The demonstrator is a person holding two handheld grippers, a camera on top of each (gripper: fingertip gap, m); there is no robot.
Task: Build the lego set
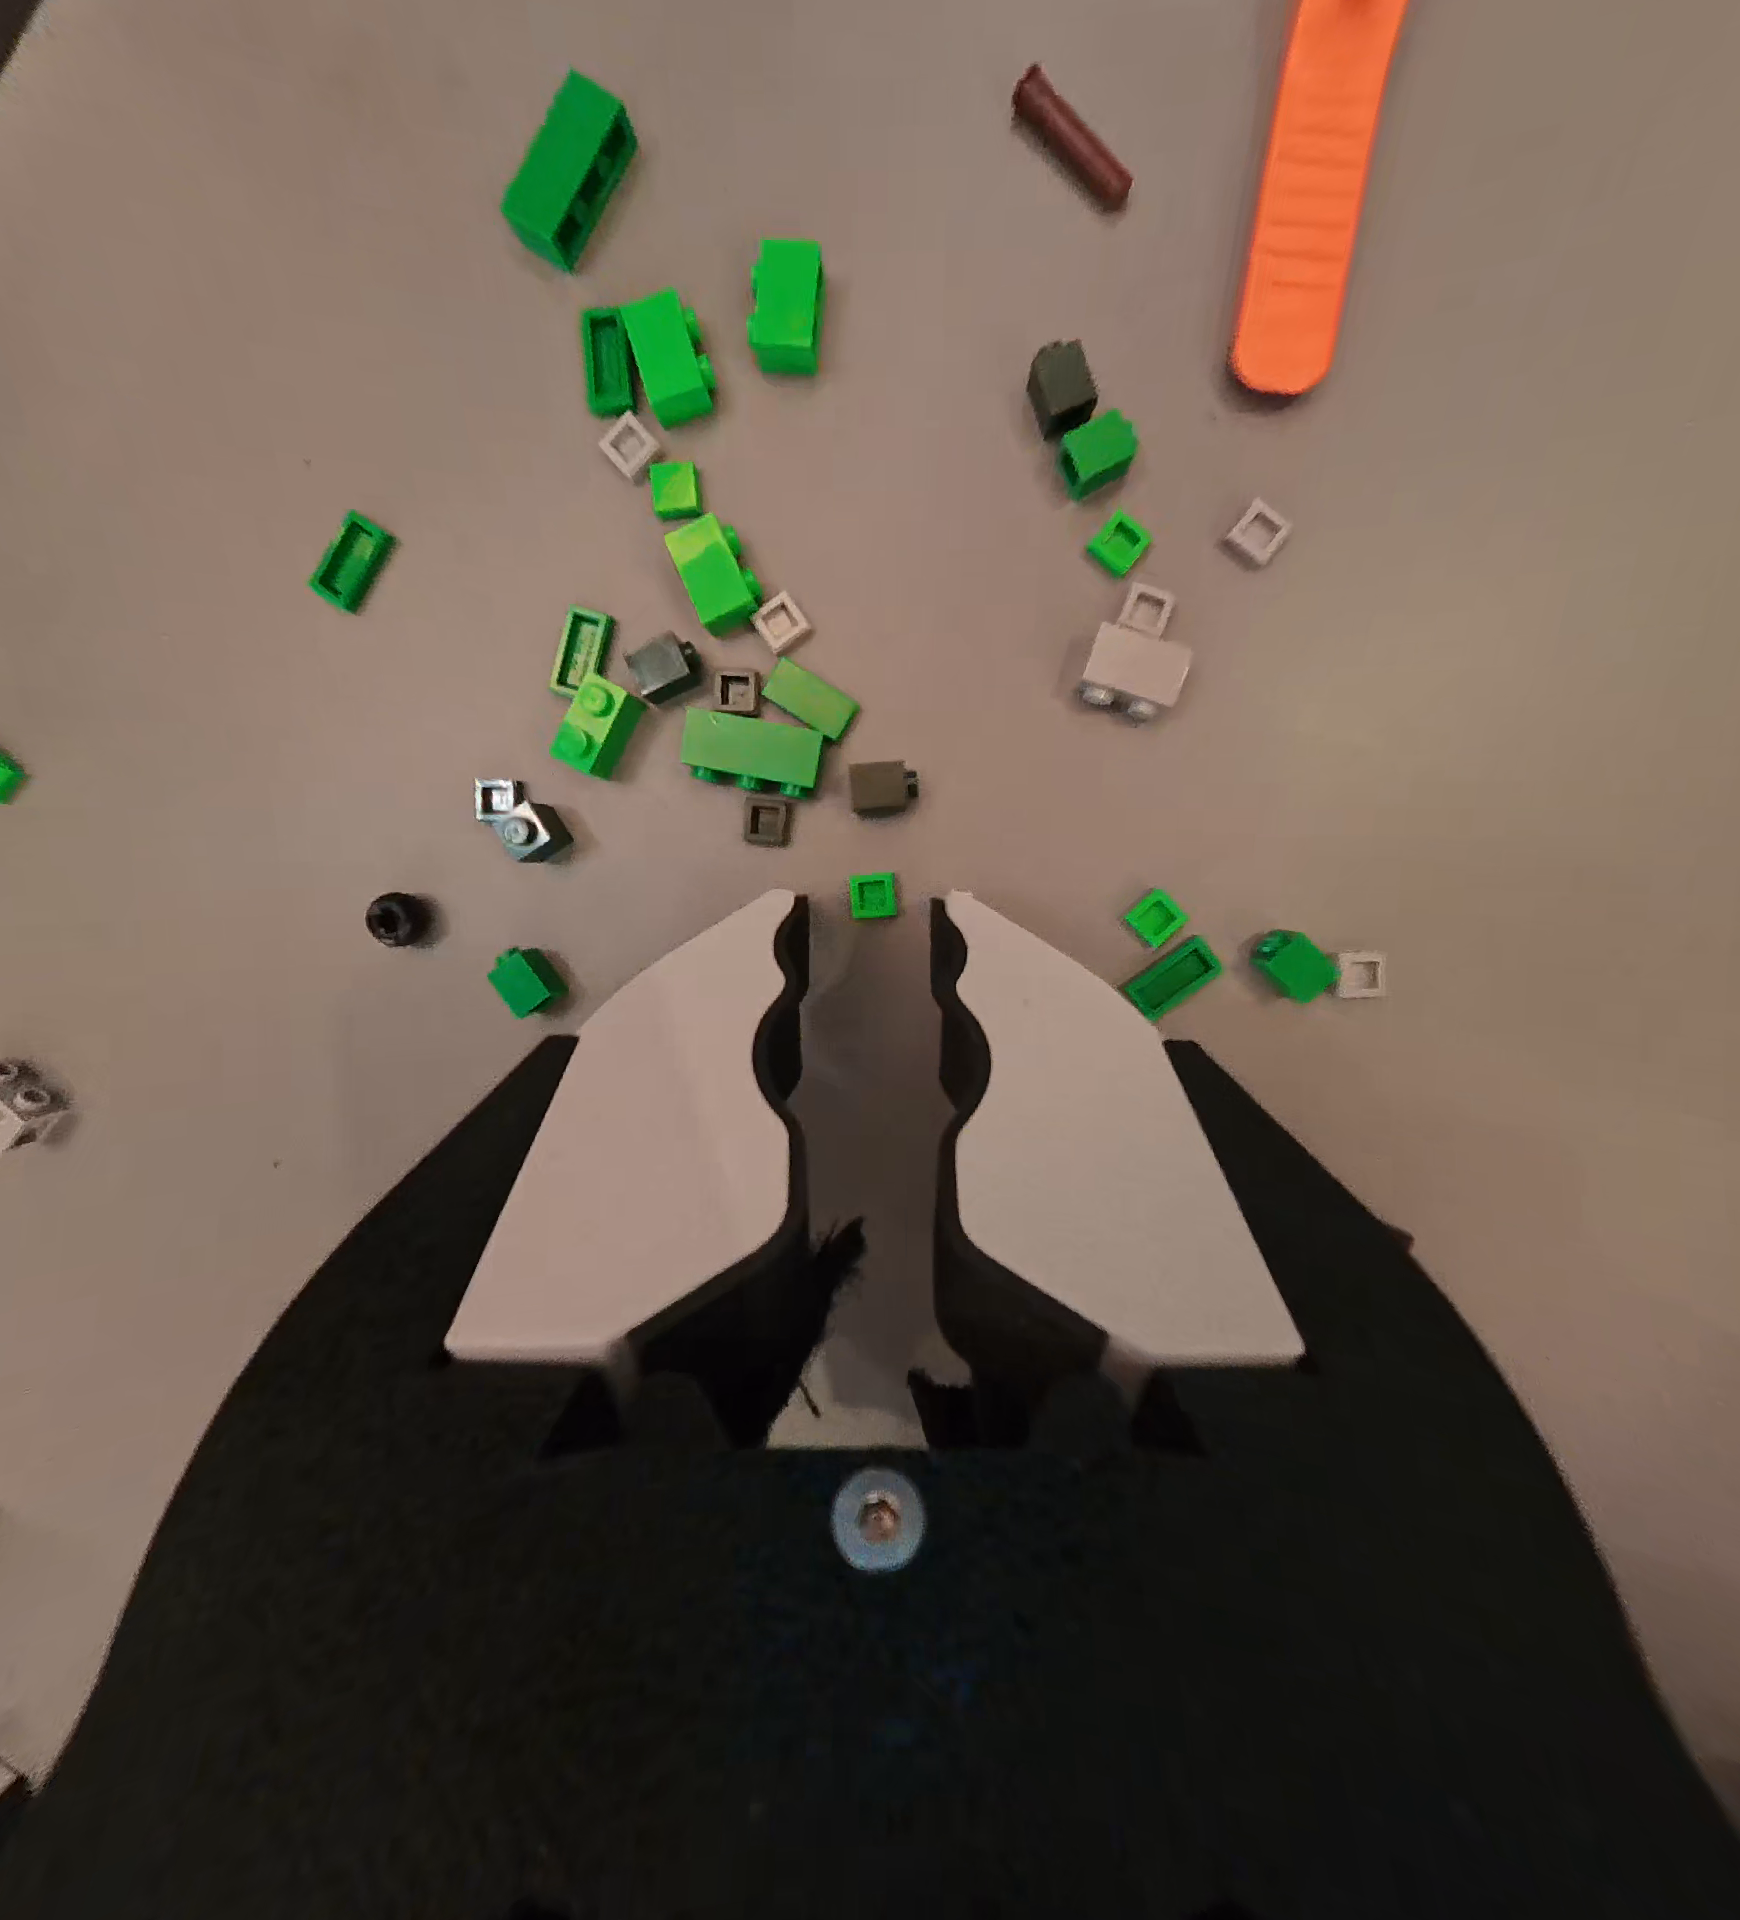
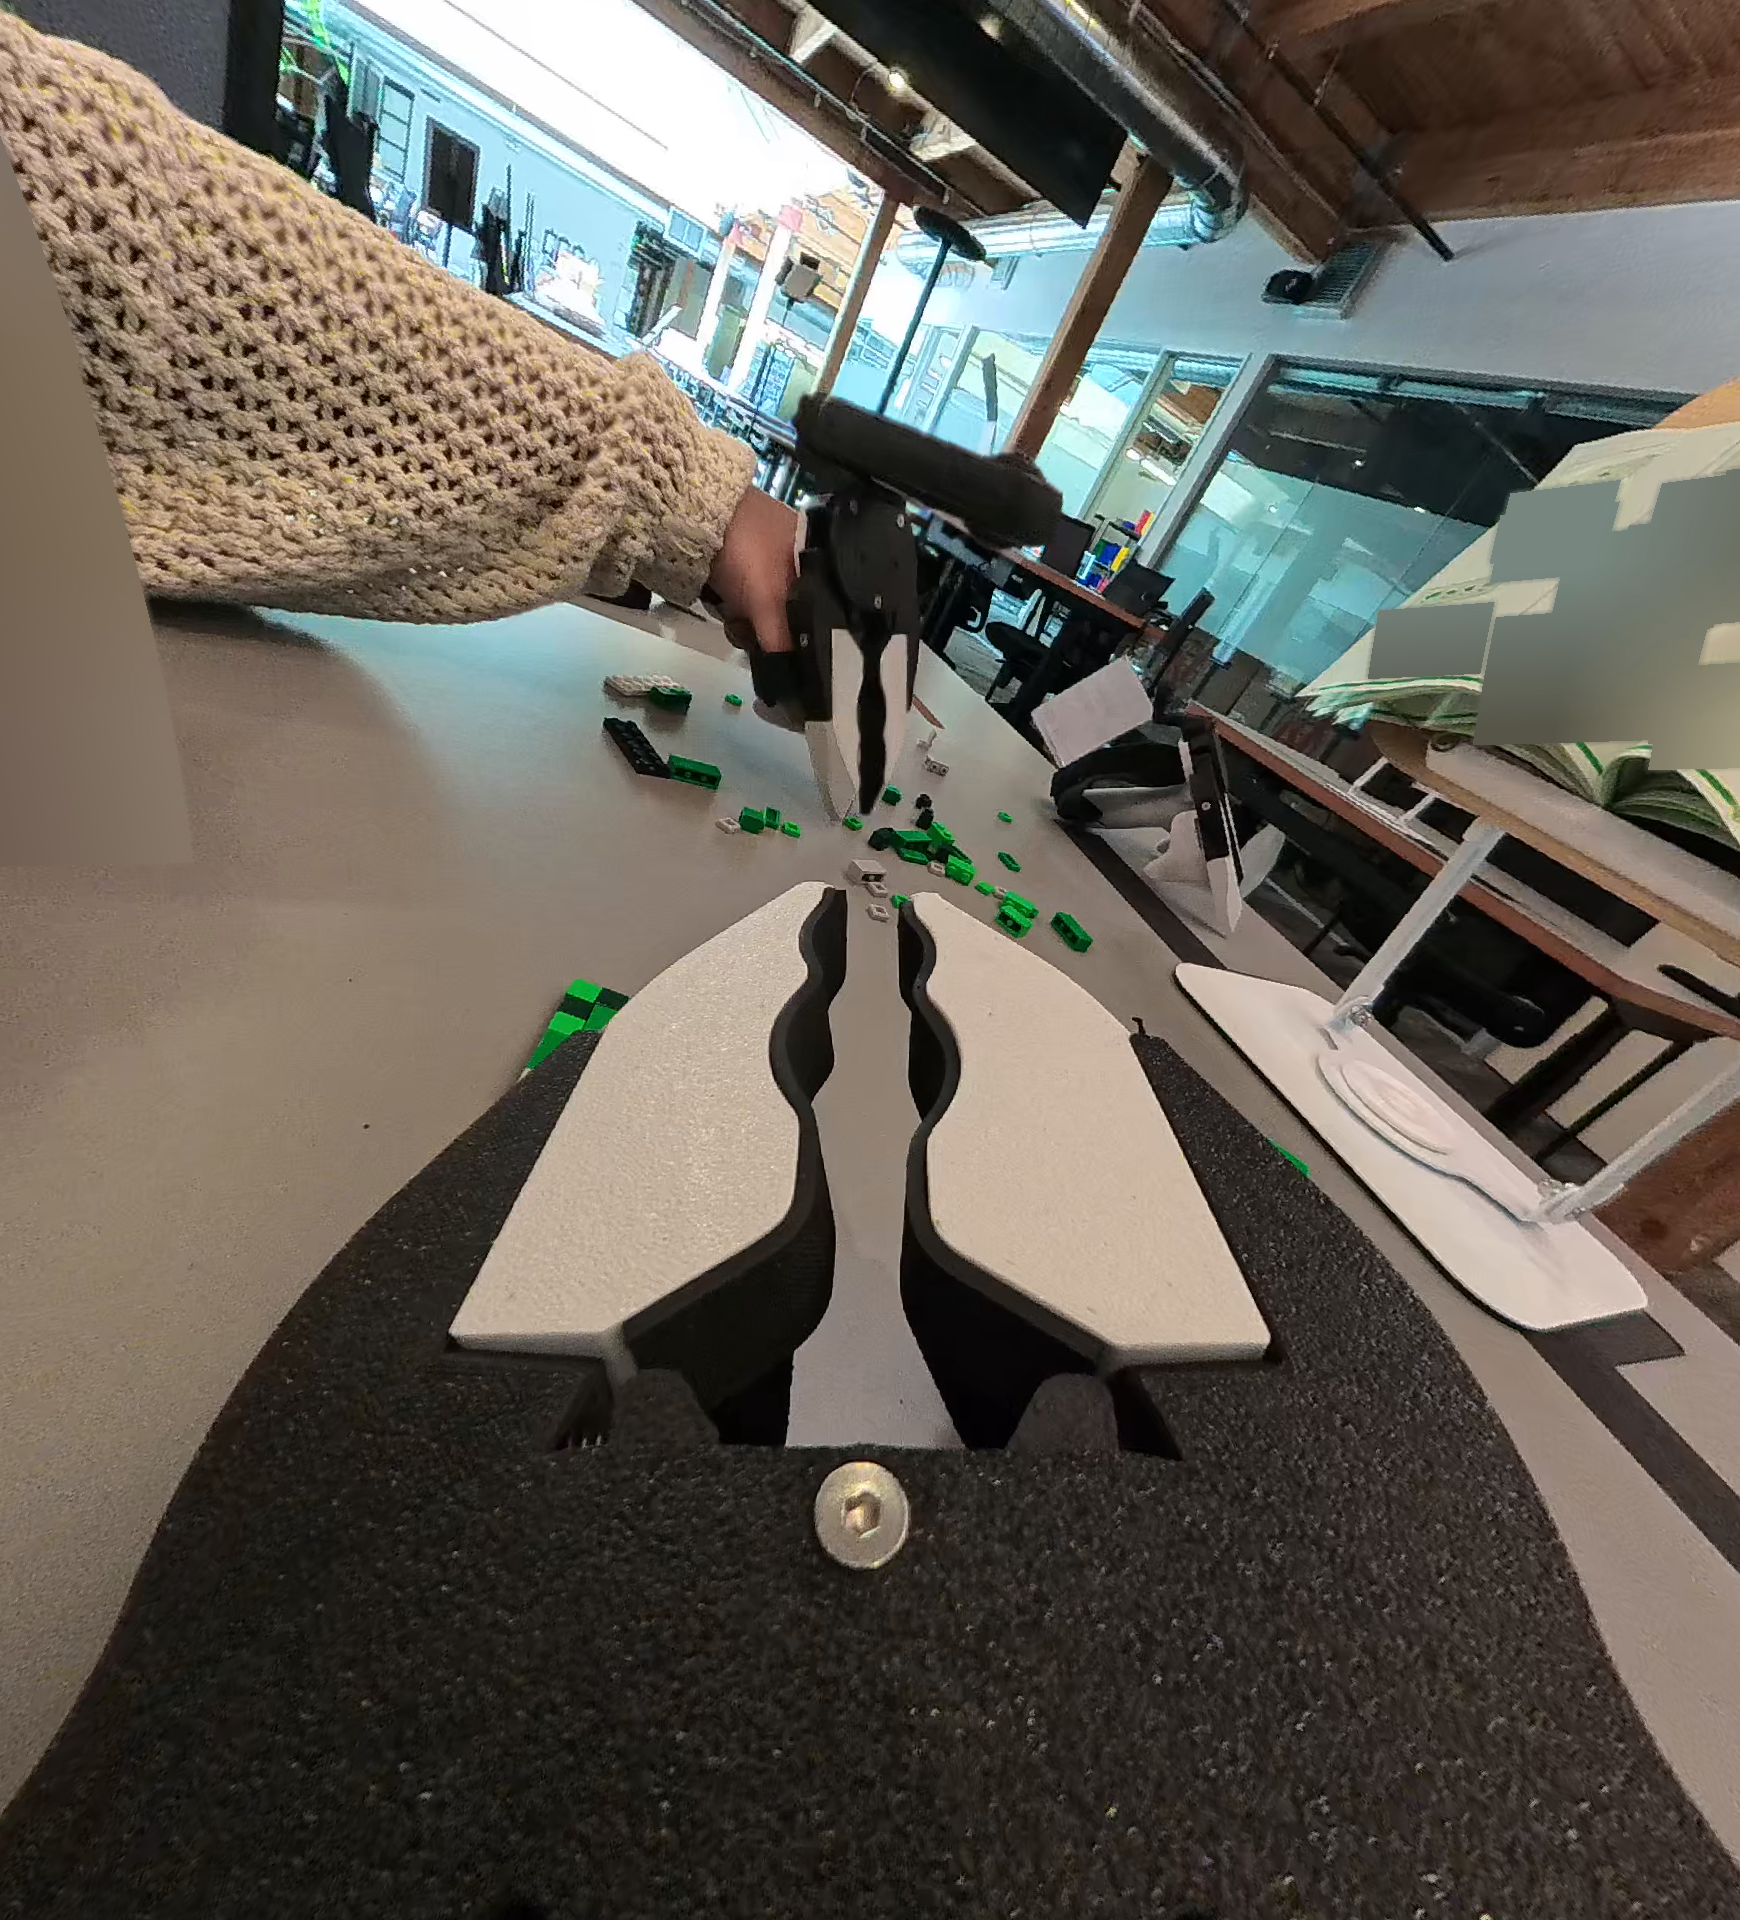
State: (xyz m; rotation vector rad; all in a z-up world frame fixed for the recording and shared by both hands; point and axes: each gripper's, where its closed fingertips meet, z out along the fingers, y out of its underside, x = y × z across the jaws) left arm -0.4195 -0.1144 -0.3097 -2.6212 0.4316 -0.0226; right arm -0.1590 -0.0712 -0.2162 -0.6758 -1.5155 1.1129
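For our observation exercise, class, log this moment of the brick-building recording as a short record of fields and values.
surface: grey table
loose parts: green, grey and dark bricks scattered, unassembled
left gripper: open, pointing down over the table, nothing held
nearest piece: small green square plate lying just ahead of its fingertips
right gripper: open, low over the table, empty
tool: orange brick separator, far right, untouched
other: dark brown rod near the separator
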